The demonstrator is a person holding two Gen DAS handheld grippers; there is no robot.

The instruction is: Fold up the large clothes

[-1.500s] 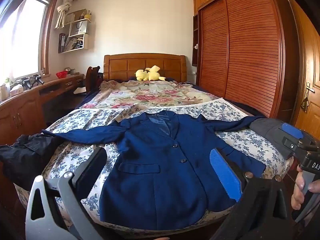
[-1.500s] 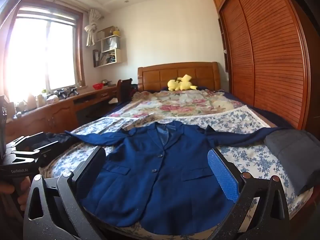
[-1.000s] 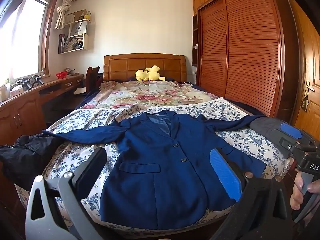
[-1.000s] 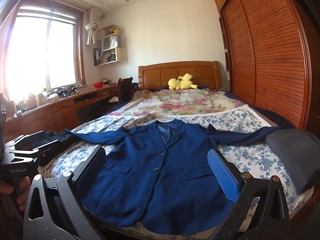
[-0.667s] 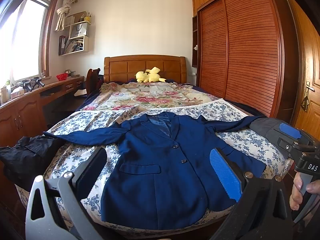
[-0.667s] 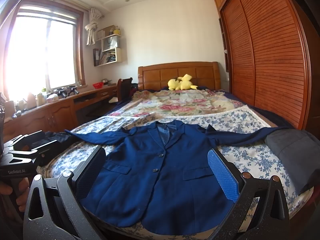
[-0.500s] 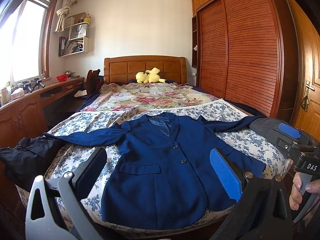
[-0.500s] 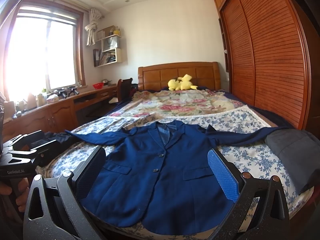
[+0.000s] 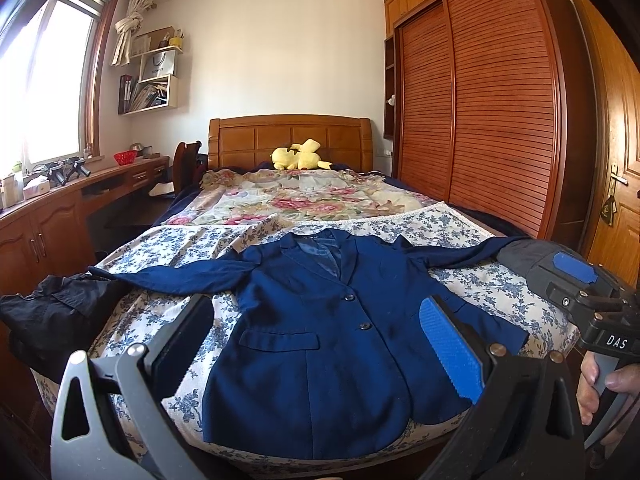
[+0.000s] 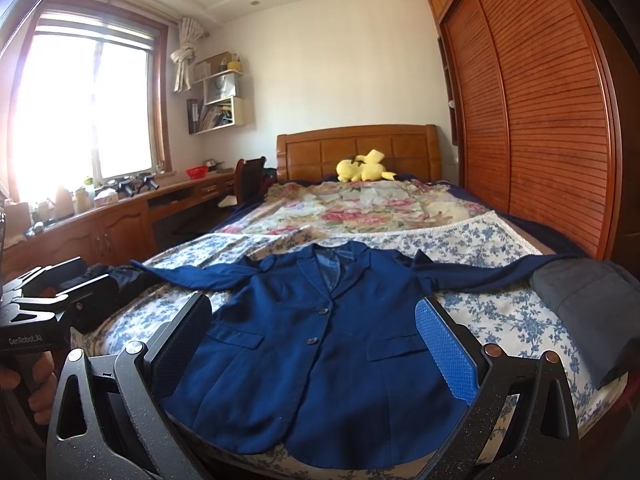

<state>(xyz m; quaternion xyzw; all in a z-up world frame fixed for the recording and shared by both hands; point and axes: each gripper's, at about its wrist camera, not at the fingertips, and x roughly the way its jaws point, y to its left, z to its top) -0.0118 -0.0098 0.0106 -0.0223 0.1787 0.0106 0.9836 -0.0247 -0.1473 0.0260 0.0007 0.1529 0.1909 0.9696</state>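
A navy blazer (image 9: 320,344) lies flat and face up on the foot of the bed (image 9: 472,280), buttoned, collar toward the headboard, hem at the near edge, sleeves spread to both sides. The left view shows a black garment (image 9: 52,320) heaped past its left cuff, and the hand on the right claw (image 9: 576,276). The right view shows a grey folded cloth (image 10: 592,304) over the right cuff. The left claw (image 9: 320,344) and right claw both hang spread wide, gripping nothing, short of the hem.
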